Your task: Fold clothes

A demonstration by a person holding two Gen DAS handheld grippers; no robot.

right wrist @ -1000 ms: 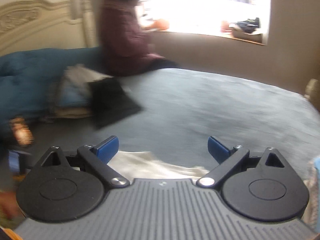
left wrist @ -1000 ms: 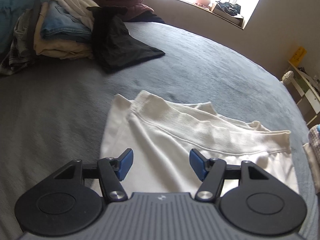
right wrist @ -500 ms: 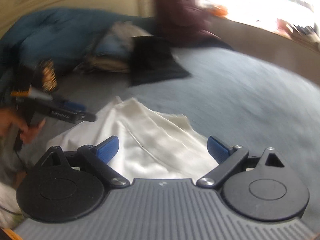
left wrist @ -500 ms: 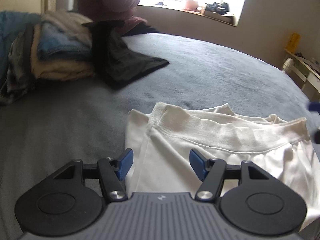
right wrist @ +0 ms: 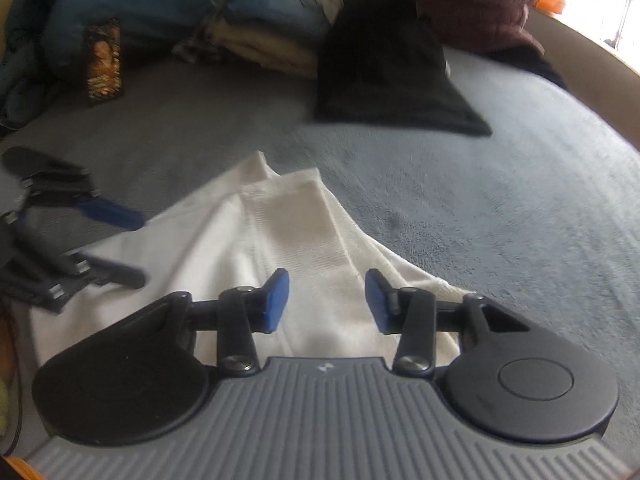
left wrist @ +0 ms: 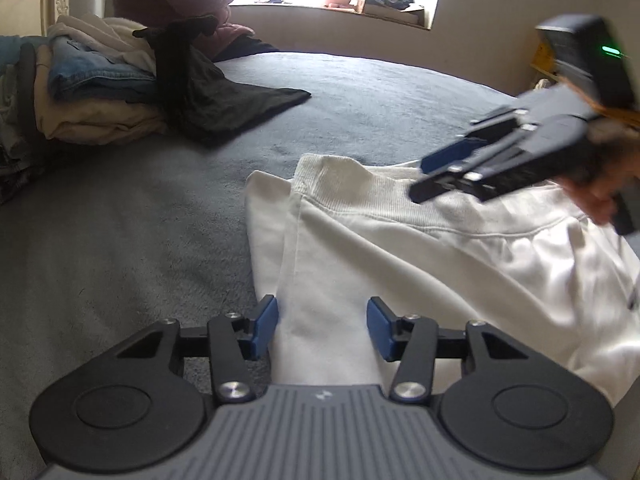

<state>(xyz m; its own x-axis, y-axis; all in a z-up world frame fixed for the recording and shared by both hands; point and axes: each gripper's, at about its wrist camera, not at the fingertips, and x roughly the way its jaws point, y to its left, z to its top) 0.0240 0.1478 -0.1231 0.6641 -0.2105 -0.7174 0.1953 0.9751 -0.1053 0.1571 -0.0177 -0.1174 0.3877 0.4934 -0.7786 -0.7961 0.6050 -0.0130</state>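
Grey bedspread [left wrist: 120, 240] carries the cream garment [left wrist: 400, 272] lying flat in the foreground, folded clothes pile [left wrist: 96, 96] well behind. Left gripper [left wrist: 322, 326] and right gripper [right wrist: 326, 300] have both just been closing, pads still apart astride cream cloth

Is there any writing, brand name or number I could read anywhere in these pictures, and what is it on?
No readable text anywhere.
Left gripper body: a small pale logo mark, no letters.
Right gripper body: the same mark, no letters.
Patterned box on the bed: print too blurred to read.
Yellow item by the wall: too blurred.
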